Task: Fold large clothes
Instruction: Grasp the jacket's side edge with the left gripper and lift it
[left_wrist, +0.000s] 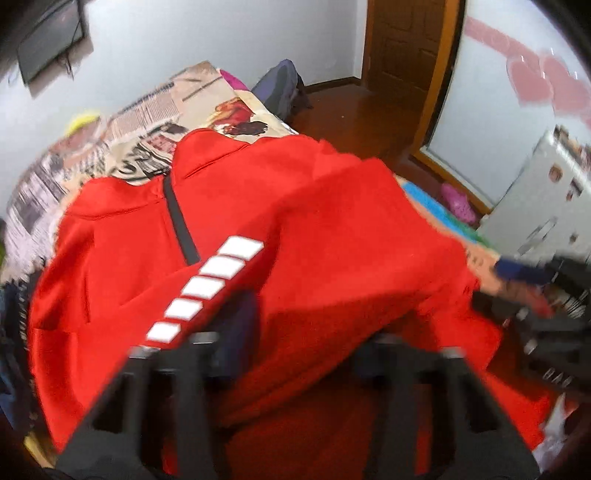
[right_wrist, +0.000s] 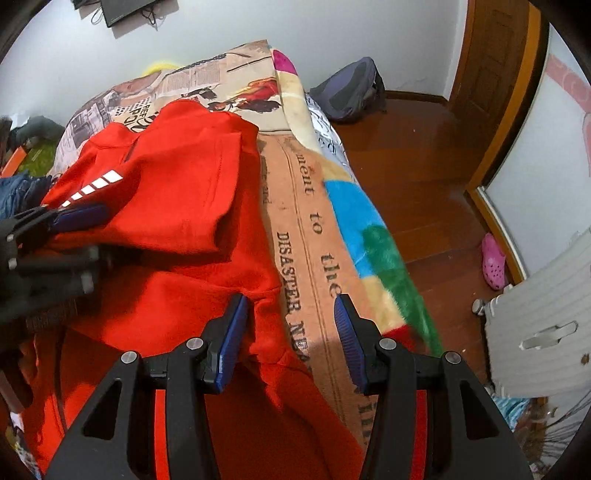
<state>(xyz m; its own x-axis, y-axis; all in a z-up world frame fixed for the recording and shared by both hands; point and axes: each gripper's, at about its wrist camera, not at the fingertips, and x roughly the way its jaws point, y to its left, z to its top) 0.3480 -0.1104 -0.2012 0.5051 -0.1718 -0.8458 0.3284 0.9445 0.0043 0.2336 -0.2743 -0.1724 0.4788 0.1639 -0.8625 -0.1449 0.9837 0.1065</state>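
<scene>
**Red jacket on the bed, one fold laid**

The right gripper (right_wrist: 290, 339) hovers with fingers spread over the edge of the red jacket (right_wrist: 177, 206), touching nothing. The left gripper (right_wrist: 79, 218) reaches in at the striped sleeve (left_wrist: 207, 286), apparently pinching it; blur obscures contact. The jacket lies on a printed blanket (right_wrist: 295, 229); a backpack (right_wrist: 347, 88) sits beyond.

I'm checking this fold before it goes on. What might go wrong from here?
1. The red jacket lies close to the bed's right side; a pull could drag it and the printed blanket toward the wooden floor.
2. The right gripper is open, holding nothing, so the folded sleeve may slide as the left gripper lifts.
</scene>
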